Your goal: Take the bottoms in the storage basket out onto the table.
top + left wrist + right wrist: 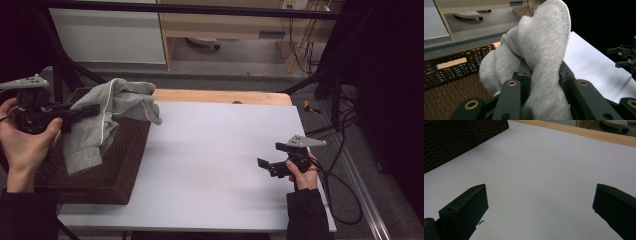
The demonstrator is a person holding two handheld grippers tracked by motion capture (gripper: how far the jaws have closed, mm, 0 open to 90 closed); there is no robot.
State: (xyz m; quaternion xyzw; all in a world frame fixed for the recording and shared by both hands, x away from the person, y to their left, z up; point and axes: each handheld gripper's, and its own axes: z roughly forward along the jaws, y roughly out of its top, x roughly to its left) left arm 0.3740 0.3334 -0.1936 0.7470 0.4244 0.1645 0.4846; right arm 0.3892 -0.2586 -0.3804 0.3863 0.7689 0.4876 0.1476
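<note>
Left gripper [85,111]: its jaws are clamped on a fold of the grey garment [107,117]; in the left gripper view the cloth [541,50] bulges up between the two black jaws, pinched tight.
Why held so: the grip sits on a bunched fold rather than an edge, which looks like a lift out of the basket; most of the fabric hangs free below and drapes back down.
Right gripper [267,165]: jaws spread wide apart, holding nothing, low over the white table top [220,150] near its right edge. The right gripper view shows both jaws [539,207] with bare surface between them.
Why placed so: my guess is that it waits, open and pointed toward the basket, to take a second hold once the cloth comes across.
Grey garment: partly raised above the basket's far corner, one part spilling over the rim toward the table, another hanging down inside.
Wicker basket [127,170]: dark brown, woven, on the table's left end; apart from the garment I see nothing else in it, though its floor is partly covered by cloth.
Distance between the two: the grippers are well apart.
</note>
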